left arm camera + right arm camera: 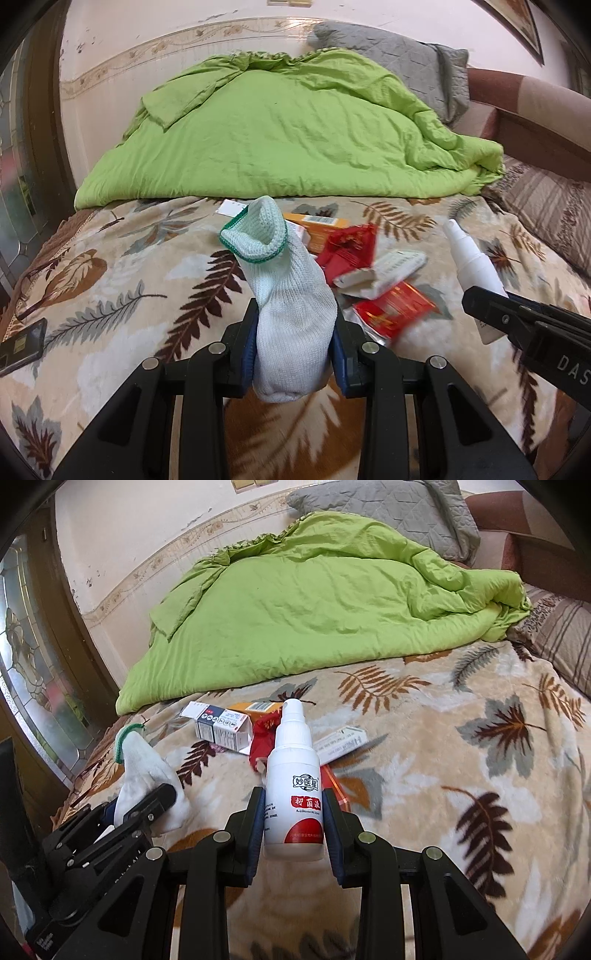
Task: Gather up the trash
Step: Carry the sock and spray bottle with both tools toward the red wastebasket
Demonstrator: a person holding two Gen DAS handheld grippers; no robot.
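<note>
My left gripper is shut on a white sock with a green cuff, held upright above the bed; the sock also shows in the right wrist view. My right gripper is shut on a white spray bottle with a red label, also seen at the right of the left wrist view. Ahead on the leaf-print blanket lies a heap of trash: red wrappers, an orange box, white cartons and a white-blue carton.
A green duvet is piled at the back of the bed, with a grey pillow behind it. A black phone lies at the blanket's left edge. A striped cushion is at the right. A glass door stands left.
</note>
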